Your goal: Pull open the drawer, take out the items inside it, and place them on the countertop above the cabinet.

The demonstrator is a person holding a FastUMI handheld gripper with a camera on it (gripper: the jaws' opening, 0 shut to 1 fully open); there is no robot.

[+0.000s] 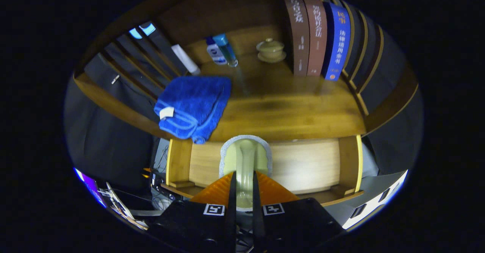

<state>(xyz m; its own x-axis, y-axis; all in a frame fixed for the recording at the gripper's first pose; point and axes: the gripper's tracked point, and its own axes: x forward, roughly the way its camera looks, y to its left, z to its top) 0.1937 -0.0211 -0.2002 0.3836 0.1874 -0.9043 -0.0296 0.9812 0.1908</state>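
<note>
The hand-held gripper (244, 192) is clenched on the handle of a pale green brush (246, 158), both fingers pressing its neck, with the grey-edged brush head standing up just ahead of the fingertips. The brush hangs over the open drawer (303, 166), just below the front edge of the surface (288, 113).

The main risk, as I judge it, is that front edge: if the brush rises too close to it, the head could catch under the lip and twist out of the narrow grip. The hold sits low on a smooth, curved handle, so a knock may make it pivot or slip.

The blue towel (193, 107) lies on the surface to the left of the brush, its corner overhanging the edge; brushing it could drag it off. Setting down right of the towel looks safer.
</note>
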